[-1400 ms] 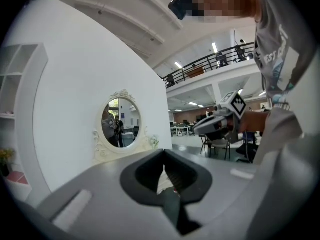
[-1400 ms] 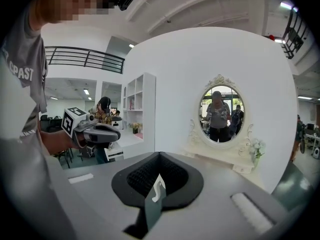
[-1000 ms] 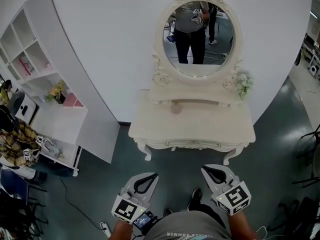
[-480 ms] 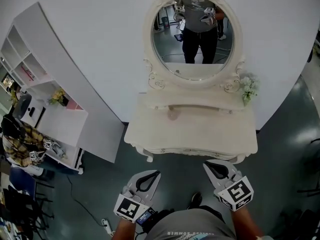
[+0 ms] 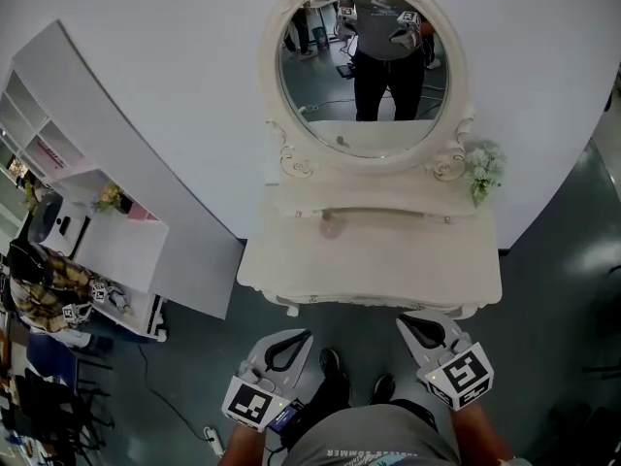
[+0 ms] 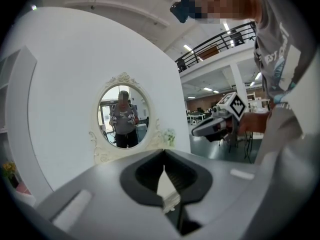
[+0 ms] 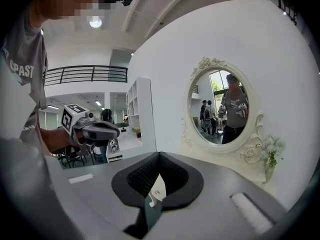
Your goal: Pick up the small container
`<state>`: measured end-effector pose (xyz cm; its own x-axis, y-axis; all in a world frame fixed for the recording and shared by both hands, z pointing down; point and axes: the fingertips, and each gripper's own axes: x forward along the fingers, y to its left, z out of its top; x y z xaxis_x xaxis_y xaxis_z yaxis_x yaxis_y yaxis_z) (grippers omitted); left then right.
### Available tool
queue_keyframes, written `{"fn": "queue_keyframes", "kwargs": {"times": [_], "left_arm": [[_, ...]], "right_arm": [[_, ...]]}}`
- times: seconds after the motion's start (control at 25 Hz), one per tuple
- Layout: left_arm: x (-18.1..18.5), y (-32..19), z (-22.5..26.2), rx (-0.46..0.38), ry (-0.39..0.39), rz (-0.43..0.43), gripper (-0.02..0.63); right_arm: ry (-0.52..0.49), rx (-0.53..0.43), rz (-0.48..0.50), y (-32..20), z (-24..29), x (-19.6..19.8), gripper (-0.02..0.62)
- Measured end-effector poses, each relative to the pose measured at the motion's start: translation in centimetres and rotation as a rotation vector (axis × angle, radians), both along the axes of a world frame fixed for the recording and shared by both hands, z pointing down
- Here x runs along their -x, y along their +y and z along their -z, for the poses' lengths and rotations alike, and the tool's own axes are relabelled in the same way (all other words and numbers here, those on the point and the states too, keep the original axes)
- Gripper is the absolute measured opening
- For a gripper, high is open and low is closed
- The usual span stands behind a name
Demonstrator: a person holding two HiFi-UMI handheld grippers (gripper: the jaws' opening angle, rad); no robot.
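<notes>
One small container [image 5: 330, 225] stands just below the mirror [image 5: 364, 66], at the back of the tabletop [image 5: 388, 270], against the low ledge at the mirror's foot and a little left of the mirror's middle. It looks pale and rounded, but it is too small to tell more.

There are two grippers. The left hand-held gripper [image 5: 291, 340] and the right hand-held gripper [image 5: 412, 324] hang side by side further below the mirror, off the tabletop's front edge and over the floor, well apart from the container. Each has its jaws pressed together with nothing between them. That fits an approach, I judge: there is nothing within reach to grasp, so both are carried shut and pointed toward the mirror.

Because the container sits so far back, one gripper will likely have to spread its jaws and reach across the whole tabletop.

One bunch of flowers [image 5: 478, 168] sits at the mirror's lower right, and one shelf unit [image 5: 107, 231] stands to its left.
</notes>
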<state>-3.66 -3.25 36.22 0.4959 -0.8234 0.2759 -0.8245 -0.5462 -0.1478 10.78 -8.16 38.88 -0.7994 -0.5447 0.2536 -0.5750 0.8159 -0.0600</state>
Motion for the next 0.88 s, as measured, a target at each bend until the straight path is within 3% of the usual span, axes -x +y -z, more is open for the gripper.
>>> {"fn": "queue_keyframes", "kwargs": {"times": [0.44,0.88], "left_arm": [[0.2,-8.9,-0.3,-0.020,0.038,-0.160,0.003],[6.4,-17.5,-0.6,-0.033,0.077,-0.267,0.003]], "right_arm": [[0.050,0.007,-0.180,-4.8,0.1,-1.3,0.002],[0.095,-0.016,-0.298,-11.0,2.1,5.0,0.002]]}}
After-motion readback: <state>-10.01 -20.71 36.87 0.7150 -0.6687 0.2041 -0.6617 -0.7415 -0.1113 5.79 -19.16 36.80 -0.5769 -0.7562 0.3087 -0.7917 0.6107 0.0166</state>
